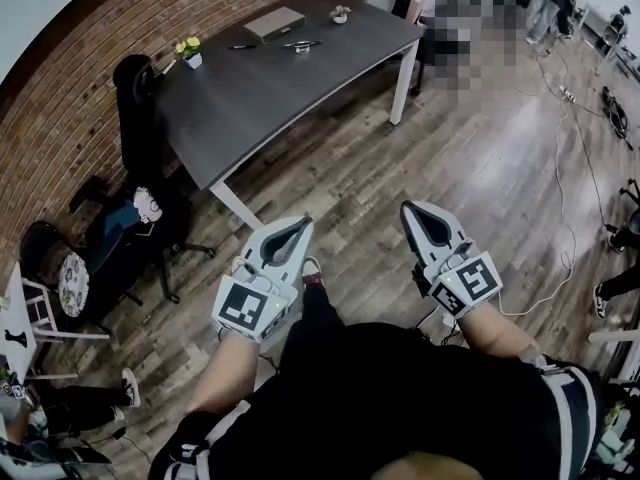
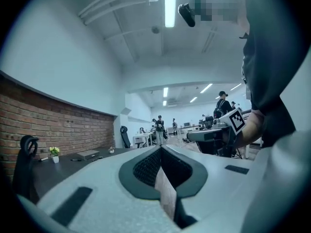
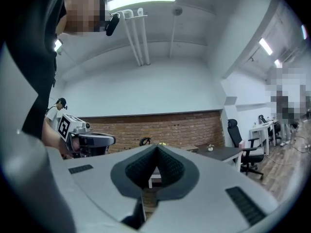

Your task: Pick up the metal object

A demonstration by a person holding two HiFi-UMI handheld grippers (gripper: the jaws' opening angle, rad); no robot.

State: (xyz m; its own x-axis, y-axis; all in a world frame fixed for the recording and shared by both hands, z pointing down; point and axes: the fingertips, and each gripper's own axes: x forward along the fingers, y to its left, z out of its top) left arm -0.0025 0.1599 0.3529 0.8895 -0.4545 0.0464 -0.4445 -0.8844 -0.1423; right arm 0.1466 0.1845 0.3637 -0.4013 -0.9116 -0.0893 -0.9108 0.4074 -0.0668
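At the left of the head view, a black office chair [image 1: 140,98] stands against the end of the dark counter [image 1: 250,98]. Along the counter's far side sit a small pot of yellow flowers [image 1: 188,50], a pen [image 1: 240,46] and a flat grey box [image 1: 275,23]. Next comes the metal object [image 1: 302,45], long, thin and shiny, just in front of the box's right end, and a little plant [image 1: 340,14] sits near the far corner. The metal object is well apart from both claws, with wooden floor [image 1: 480,178] between you and it.

Your left claw [image 1: 303,221] is clenched, tips meeting, with nothing in it. Your right claw [image 1: 410,208] is clenched and empty too. Both are held out in front of your body, pointing toward the counter.

The step in hand looks like the approach. Walk up to the counter's near long edge first, so that you come down on the object and do not stretch across. Release one claw only once you are close, set its jaws across the object's narrow side, and keep clear of the box and the pen.

The left gripper view sees the counter [image 2: 68,166] nearly edge-on, with the flowers [image 2: 54,153] and the box [image 2: 88,154] low in a row and your right claw [image 2: 190,136] alongside. The metal object is too small to pick out there. The right gripper view catches the counter's other end [image 3: 228,153], the plant [image 3: 210,148] and your left claw [image 3: 112,140] at its left. Only the head view shows how the object lies among its neighbours.
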